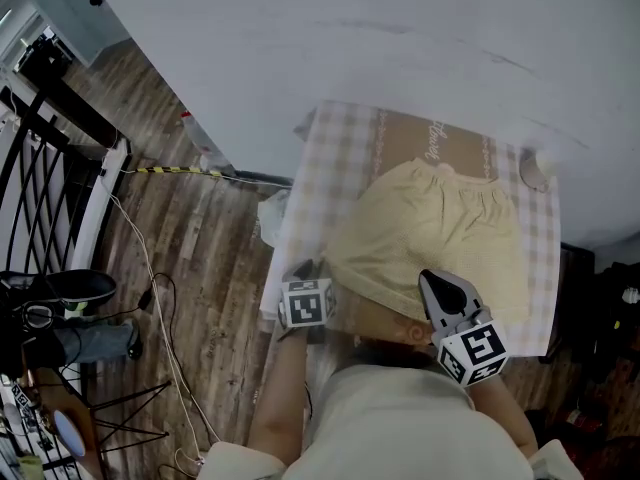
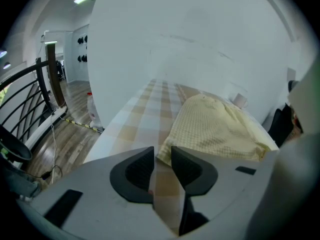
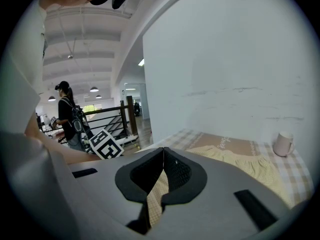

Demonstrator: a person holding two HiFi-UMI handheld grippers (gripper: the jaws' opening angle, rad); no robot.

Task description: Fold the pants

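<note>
Yellow, finely checked fabric sits between the jaws of the right tool [image 3: 163, 151]: they are pressed together, and a strip of the pants [image 1: 440, 228] runs down through the thin slit between the pads, so this tool is pinching the garment. The pants lie spread flat on the table [image 1: 300, 228], which is covered with a pale checked cloth [image 2: 150, 109]. A light-coloured mug [image 1: 535, 171] stands at one far corner of the table. The gathered waistband is the end of the pants nearest the mug, just beside it without touching. The hem is the end farthest from the mug, and both tools are at that hem. The right tool grips the hem on the mug's side of the garment. The left tool [image 2: 162, 151] is at the hem corner lying diagonally opposite the mug. Its jaws stand apart with a clear gap, through which the checked cloth shows. The corner of the hem lies right at the mouth of that gap, close against the tip of the jaw on the mug's side. Neither pad presses on the fabric, and whether that tip actually touches it cannot be told. From the head view, the left tool is angled down toward the table at this corner.
</note>
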